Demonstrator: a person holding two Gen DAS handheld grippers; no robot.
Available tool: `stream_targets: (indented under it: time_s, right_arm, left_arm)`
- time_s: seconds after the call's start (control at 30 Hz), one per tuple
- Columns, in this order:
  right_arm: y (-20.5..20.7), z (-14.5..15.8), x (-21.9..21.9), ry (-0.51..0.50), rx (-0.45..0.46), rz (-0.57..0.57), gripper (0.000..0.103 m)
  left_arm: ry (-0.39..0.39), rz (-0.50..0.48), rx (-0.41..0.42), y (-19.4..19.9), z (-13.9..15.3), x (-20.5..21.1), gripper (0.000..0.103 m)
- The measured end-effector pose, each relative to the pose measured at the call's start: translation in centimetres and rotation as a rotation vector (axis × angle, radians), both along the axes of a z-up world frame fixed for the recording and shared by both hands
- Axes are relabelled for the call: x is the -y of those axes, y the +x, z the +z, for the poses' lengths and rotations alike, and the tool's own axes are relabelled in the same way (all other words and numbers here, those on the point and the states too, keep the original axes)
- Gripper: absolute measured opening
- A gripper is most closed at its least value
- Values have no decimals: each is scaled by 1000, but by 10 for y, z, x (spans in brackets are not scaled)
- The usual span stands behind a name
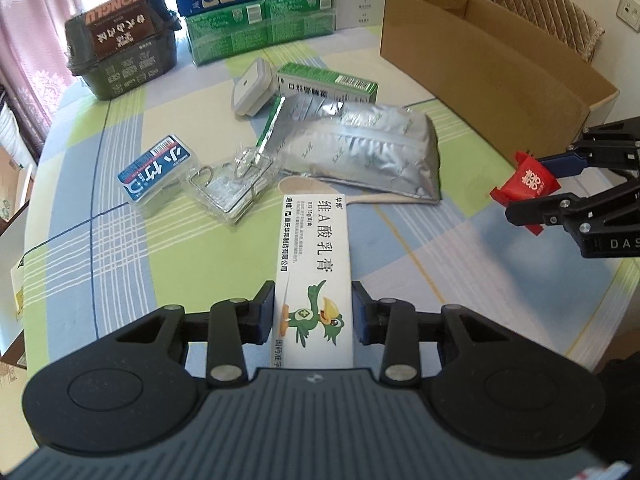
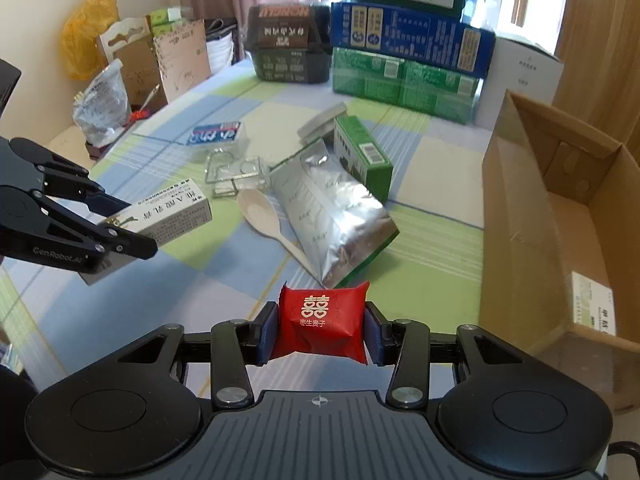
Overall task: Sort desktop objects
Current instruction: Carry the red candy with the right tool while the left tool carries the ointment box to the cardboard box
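My left gripper (image 1: 313,312) is shut on a long white ointment box (image 1: 314,264) with a green bird on it, held above the table. That same box (image 2: 172,214) and left gripper (image 2: 120,224) show at the left of the right wrist view. My right gripper (image 2: 320,330) is shut on a red candy packet (image 2: 322,320), also lifted off the table; the packet (image 1: 528,184) appears at the right of the left wrist view. On the checked tablecloth (image 1: 180,248) lie a silver foil pouch (image 1: 356,148), a pale spoon (image 2: 266,216), a green box (image 2: 362,156) and a blue-labelled clear case (image 1: 158,170).
An open cardboard box (image 2: 560,216) stands at the right, with a white pack (image 2: 592,304) inside. A clear holder with wire rings (image 1: 236,184) and a white plug (image 1: 252,88) lie mid-table. Stacked blue and green cartons (image 1: 260,4) and a dark food tub (image 1: 120,36) line the far edge.
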State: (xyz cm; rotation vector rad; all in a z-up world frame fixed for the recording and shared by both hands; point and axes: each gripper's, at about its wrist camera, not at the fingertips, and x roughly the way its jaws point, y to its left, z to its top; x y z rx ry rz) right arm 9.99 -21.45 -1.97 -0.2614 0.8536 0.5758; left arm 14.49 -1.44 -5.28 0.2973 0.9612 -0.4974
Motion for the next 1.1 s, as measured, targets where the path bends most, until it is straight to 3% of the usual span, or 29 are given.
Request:
stream_targets:
  time_s: [0.27,0.63,1.1]
  right_arm:
    - [-20,33,18,25,44,-3,41]
    - [-33,84,69,67,117,-52,41]
    - [4,116,163,59,162,-207,41]
  left_arm:
    - [-21,25,17,-22,29,21,33]
    - [-58,-28,55,-46,67,79,33]
    - [-117,-118,68,-43,94,184,33]
